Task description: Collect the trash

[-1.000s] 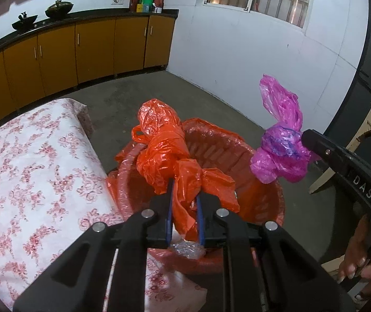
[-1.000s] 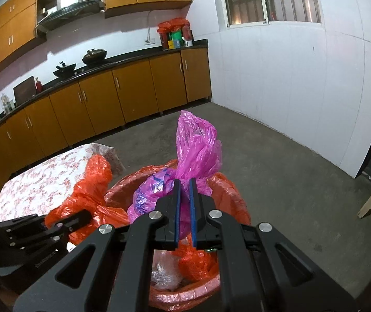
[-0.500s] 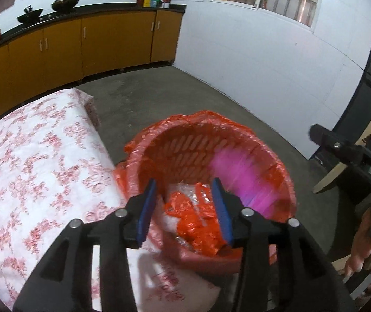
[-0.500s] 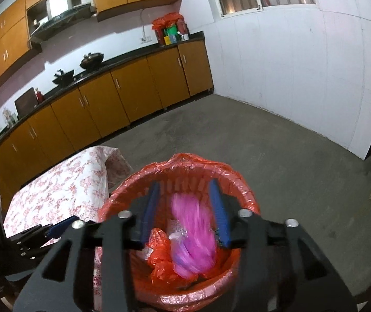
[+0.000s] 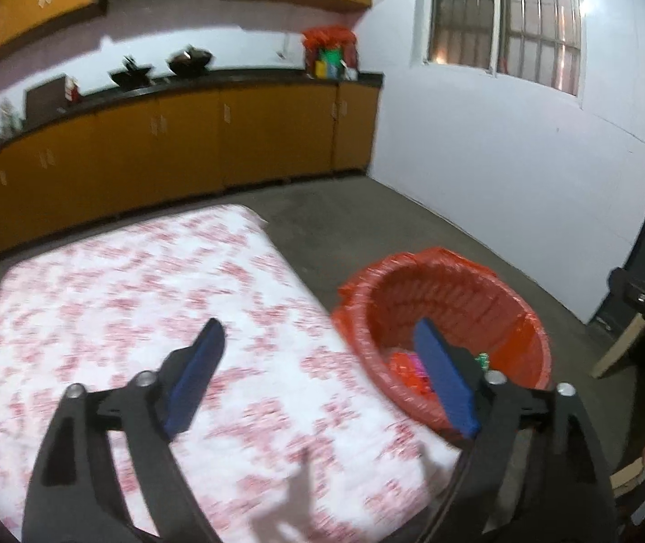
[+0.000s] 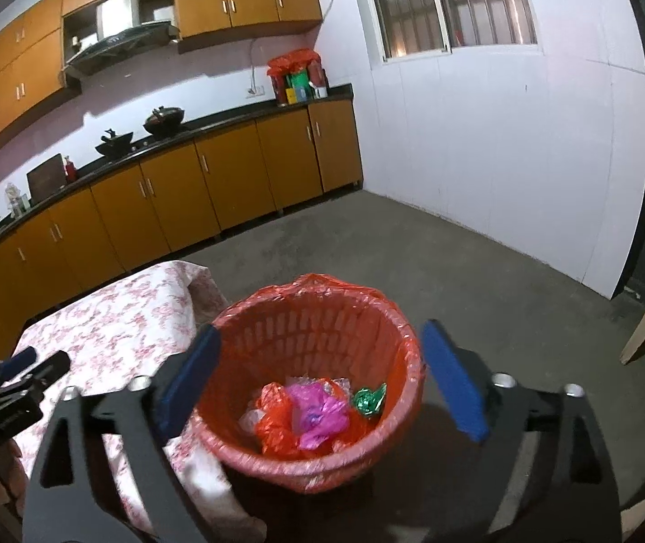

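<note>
Orange bin: holds orange bag, pink bag, green wrapper.
Left gripper: opening, empty.
Right gripper: opening, empty.
Remaining: tablecloth shows no trash.

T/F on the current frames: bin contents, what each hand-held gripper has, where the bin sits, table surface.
1. The pink bag lies in the red basket. True.
2. The right hand-held gripper clamps an orange bag. False: its jaws are opening with nothing held; the orange bag lies in the basket.
3. The left hand-held gripper holds nothing, jaws opening. True.
4. The basket stands on the floral tablecloth. False: it stands on the floor beside the table.
5. A green wrapper lies in the basket. True.
</note>
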The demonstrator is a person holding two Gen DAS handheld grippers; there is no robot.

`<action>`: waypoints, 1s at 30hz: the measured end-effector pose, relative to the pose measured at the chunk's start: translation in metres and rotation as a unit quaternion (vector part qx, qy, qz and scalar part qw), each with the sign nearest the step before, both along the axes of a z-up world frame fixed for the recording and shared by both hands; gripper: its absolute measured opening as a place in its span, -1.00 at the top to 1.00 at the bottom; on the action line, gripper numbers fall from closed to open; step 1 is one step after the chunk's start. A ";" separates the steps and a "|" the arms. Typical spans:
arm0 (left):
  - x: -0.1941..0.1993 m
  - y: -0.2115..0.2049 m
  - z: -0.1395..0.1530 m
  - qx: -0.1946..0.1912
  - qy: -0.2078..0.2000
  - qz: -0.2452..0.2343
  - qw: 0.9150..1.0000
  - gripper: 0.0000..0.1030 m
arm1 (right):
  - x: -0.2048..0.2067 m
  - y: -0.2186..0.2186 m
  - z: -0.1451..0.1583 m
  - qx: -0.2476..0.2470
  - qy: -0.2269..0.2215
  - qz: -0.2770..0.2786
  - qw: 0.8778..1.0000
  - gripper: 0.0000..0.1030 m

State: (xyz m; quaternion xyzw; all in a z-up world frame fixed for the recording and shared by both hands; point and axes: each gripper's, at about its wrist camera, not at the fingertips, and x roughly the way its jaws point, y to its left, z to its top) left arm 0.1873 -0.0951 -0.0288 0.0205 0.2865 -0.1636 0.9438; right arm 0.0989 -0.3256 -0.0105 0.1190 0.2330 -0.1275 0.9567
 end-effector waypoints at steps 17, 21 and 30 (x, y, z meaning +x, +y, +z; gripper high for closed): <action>-0.111 0.077 0.014 0.028 -0.060 0.108 0.992 -0.92 | -0.061 0.085 0.003 -0.076 -0.015 0.033 0.996 -0.97; -0.125 0.084 0.015 0.030 -0.065 0.118 0.990 -0.92 | -0.067 0.101 0.002 -0.081 -0.016 0.047 0.995 -0.97; -0.144 0.097 0.014 0.022 -0.063 0.134 0.989 -0.92 | -0.078 0.126 0.001 -0.099 -0.022 0.067 0.993 -0.97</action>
